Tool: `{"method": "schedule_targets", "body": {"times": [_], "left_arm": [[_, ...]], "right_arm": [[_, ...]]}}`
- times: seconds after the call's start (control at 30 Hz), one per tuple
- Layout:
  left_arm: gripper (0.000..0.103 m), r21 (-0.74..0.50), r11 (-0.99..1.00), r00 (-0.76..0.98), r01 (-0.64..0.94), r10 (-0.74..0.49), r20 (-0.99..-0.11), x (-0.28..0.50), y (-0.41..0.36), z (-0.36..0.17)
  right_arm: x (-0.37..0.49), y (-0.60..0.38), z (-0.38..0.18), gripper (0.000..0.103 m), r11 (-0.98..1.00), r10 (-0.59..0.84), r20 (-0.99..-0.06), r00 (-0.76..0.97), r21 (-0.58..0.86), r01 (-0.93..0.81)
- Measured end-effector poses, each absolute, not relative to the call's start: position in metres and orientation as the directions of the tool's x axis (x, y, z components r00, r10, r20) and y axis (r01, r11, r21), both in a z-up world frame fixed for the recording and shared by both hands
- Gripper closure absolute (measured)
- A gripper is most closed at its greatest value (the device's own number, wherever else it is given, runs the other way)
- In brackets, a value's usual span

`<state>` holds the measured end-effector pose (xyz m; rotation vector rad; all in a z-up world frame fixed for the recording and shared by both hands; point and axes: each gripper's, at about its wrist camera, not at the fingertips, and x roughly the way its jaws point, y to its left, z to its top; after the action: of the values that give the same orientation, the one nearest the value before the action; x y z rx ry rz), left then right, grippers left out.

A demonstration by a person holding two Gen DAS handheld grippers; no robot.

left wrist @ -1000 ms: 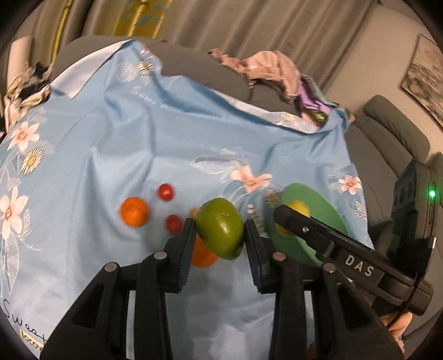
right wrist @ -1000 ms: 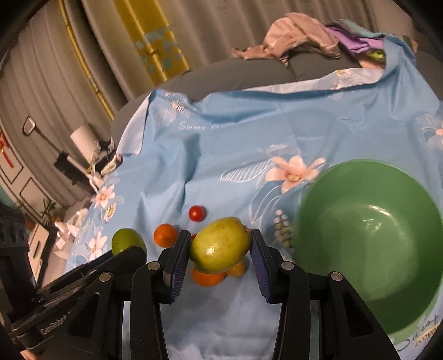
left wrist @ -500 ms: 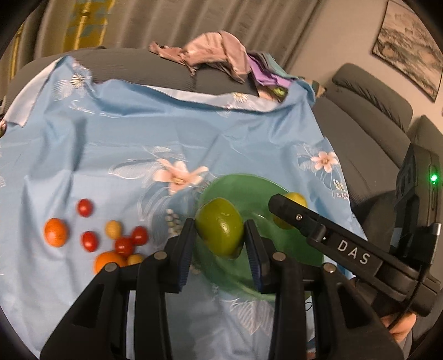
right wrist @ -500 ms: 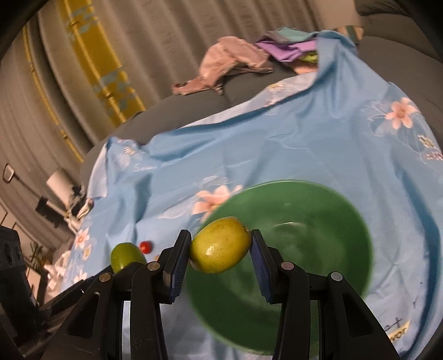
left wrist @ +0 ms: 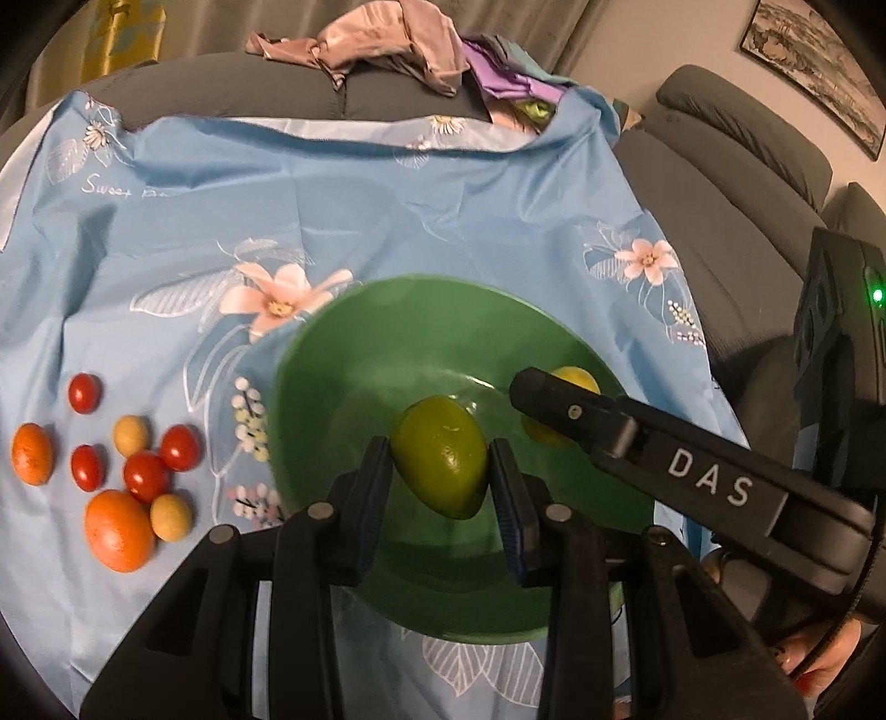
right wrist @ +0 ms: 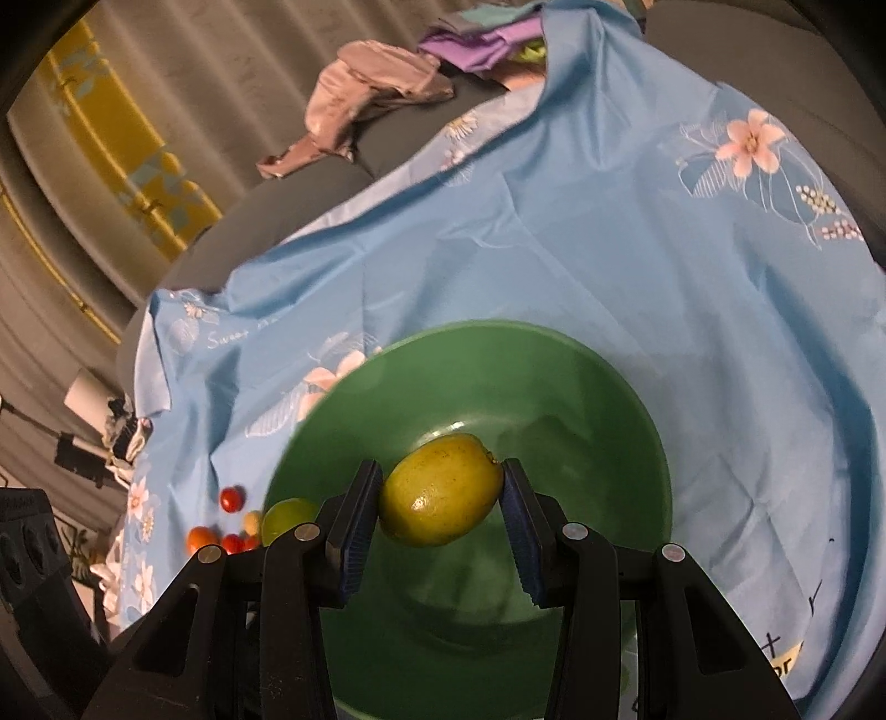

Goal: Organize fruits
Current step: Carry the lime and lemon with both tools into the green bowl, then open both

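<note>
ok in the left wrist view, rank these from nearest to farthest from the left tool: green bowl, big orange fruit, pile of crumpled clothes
1. Round green bowl: directly beneath the left tool, which grips a green lime-like fruit over it.
2. Large round orange fruit: off to the left on the blue floral cloth.
3. Crumpled pile of pink and purple clothes: far back, beyond the cloth's edge.

Left wrist fisheye angled steeply down along its fingers, close over the green bowl [left wrist: 354, 354] on the blue floral cloth [left wrist: 387, 205], right wrist fisheye looking down likewise from the other side, both views sharing bowl, cloth and clothes heap [right wrist: 376, 83] behind
</note>
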<state>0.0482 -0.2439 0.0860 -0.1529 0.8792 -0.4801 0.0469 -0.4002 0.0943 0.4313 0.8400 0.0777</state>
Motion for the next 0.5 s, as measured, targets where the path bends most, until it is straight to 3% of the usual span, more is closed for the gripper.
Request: {"method": "schedule_targets", "body": {"times": [0.17,0.3,0.37,0.5], "left_arm": [[0.065,-0.324,0.884,0.534,0.338,-0.464,-0.707,0.046,-0.244,0.084],[0.053,-0.334,0.875,0.554,0.351,-0.481,-0.679,0.038,-0.236,0.093],[0.048,-0.327,0.877,0.56,0.352,-0.477,-0.677,0.035,-0.231,0.096],[0.042,-0.332,0.888,0.592,0.319,-0.461,-0.661,0.028,-0.204,0.105]], "right_arm": [[0.048,-0.398,0.093,0.058,0.923,0.203,-0.728,0.655,0.365,0.121],[0.049,-0.395,0.093,0.054,0.942,0.136,-0.753,0.644,0.3,0.152],[0.048,-0.395,0.094,0.046,0.944,0.122,-0.753,0.647,0.29,0.16],[0.046,-0.392,0.098,0.045,0.947,0.113,-0.744,0.659,0.282,0.156]]}}
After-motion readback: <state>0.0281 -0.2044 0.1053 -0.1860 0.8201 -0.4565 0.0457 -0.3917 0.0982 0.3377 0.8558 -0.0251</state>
